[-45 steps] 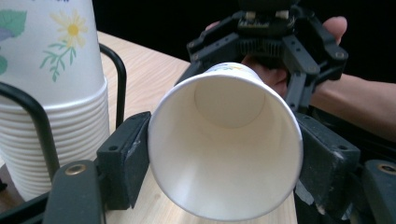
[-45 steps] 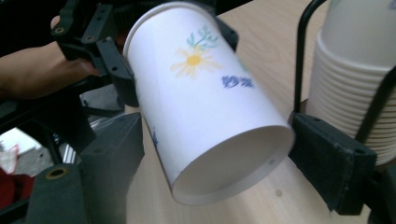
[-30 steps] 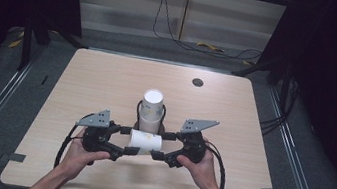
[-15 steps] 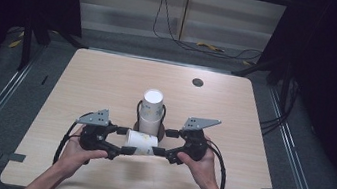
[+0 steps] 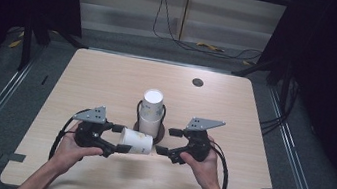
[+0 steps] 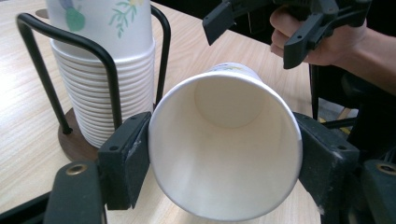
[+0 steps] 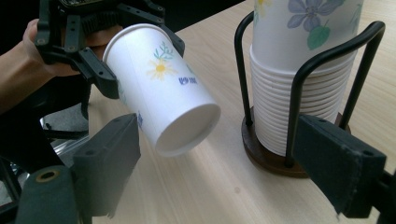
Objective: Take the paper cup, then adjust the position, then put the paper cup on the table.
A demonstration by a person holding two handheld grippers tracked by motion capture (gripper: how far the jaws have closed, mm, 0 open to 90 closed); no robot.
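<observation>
Pale wood worktop (image 5: 108, 80), dark room. Since a second ago the right hand-held gripper (image 5: 165, 141) has let go: its jaws have just been opening and stand wide, nothing between. Paper cup (image 5: 136, 141) lies sideways, clamped in the left hand-held gripper (image 5: 122, 139), beside the cup stack (image 5: 151, 112). Handover looks complete.

My counter (image 5: 107, 85) is pale wood. Directly on it stands the round dark base of a black wire rack (image 5: 149, 131) holding stacked paper cups (image 5: 151, 112); a small dark disc (image 5: 197, 82) sits near its far edge.
</observation>
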